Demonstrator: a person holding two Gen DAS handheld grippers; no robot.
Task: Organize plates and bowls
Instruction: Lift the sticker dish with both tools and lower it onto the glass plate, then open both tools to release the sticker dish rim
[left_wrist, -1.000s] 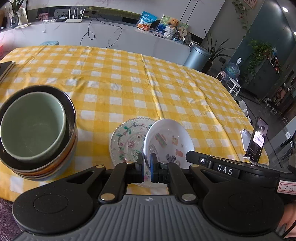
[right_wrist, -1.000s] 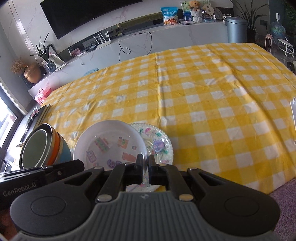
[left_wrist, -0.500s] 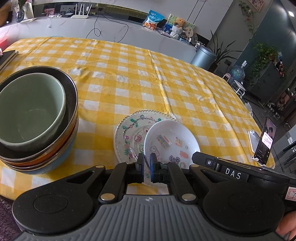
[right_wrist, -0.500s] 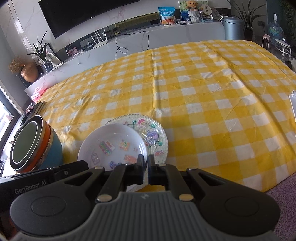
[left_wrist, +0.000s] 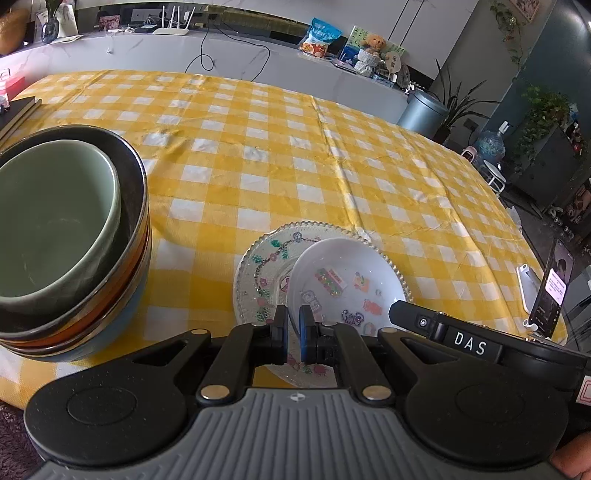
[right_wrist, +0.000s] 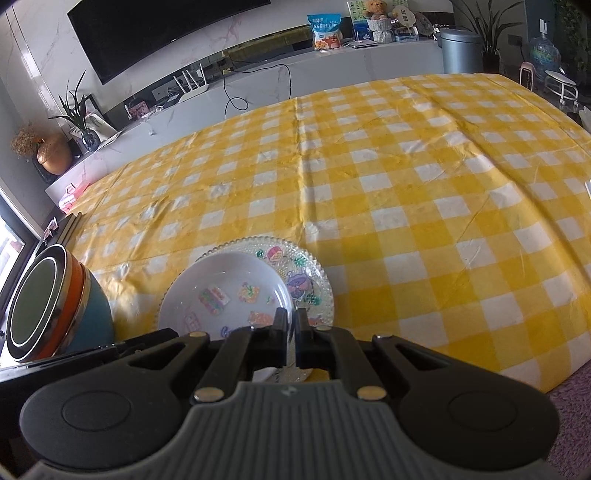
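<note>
Slippage worries us: both pairs of fingers, left gripper (left_wrist: 293, 334) and right gripper (right_wrist: 291, 334), pinch the white sticker plate's (left_wrist: 345, 282) near rim, closed tight, so it could skid off the beaded glass plate (left_wrist: 264, 266).

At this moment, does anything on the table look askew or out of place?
Yes: the white plate sits tilted and off-centre over the glass plate rather than nested flat, each hand-held gripper shut on its near rim. The bowl stack looks tidy; nothing spilled or broken.
</note>
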